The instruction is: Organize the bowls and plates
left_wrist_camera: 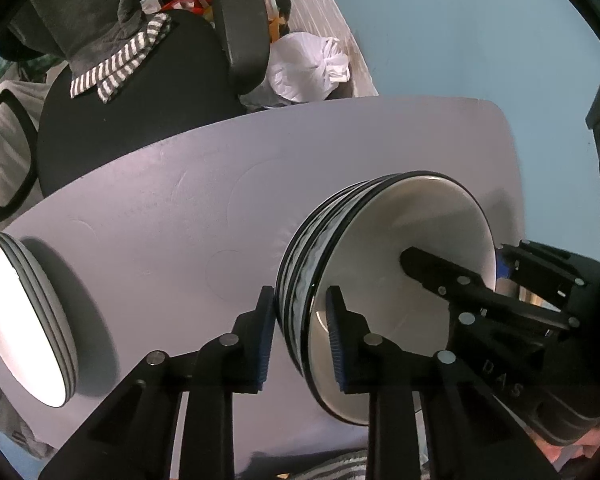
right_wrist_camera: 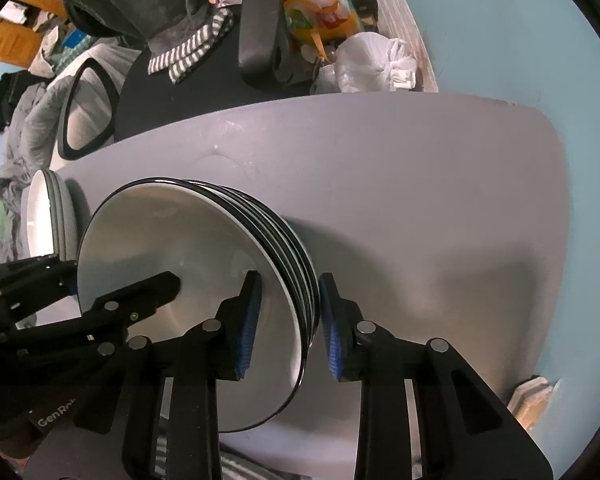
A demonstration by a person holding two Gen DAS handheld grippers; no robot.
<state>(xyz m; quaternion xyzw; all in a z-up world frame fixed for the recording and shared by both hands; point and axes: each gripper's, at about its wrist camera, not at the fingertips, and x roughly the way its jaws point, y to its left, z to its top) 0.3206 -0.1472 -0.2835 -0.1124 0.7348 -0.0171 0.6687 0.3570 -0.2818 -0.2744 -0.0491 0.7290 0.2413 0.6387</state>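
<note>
Left gripper (left_wrist_camera: 300, 340): pointed steeply down, jaws drawn narrow. One blue-ribbed pad (left_wrist_camera: 265, 344) is set against the outside of the stack of bowls (left_wrist_camera: 396, 216), the other against the inner wall of the top bowl; the near rim is clamped between them.

Right gripper (right_wrist_camera: 286, 332): same steep downward pose, jaws likewise narrow. The opposite rim of the stack is pinched, one pad (right_wrist_camera: 247, 332) inside and one outside.

Each gripper is seen from the other's camera, with one black finger reaching inside the top bowl. No hand or sleeve can be clearly made out.
</note>
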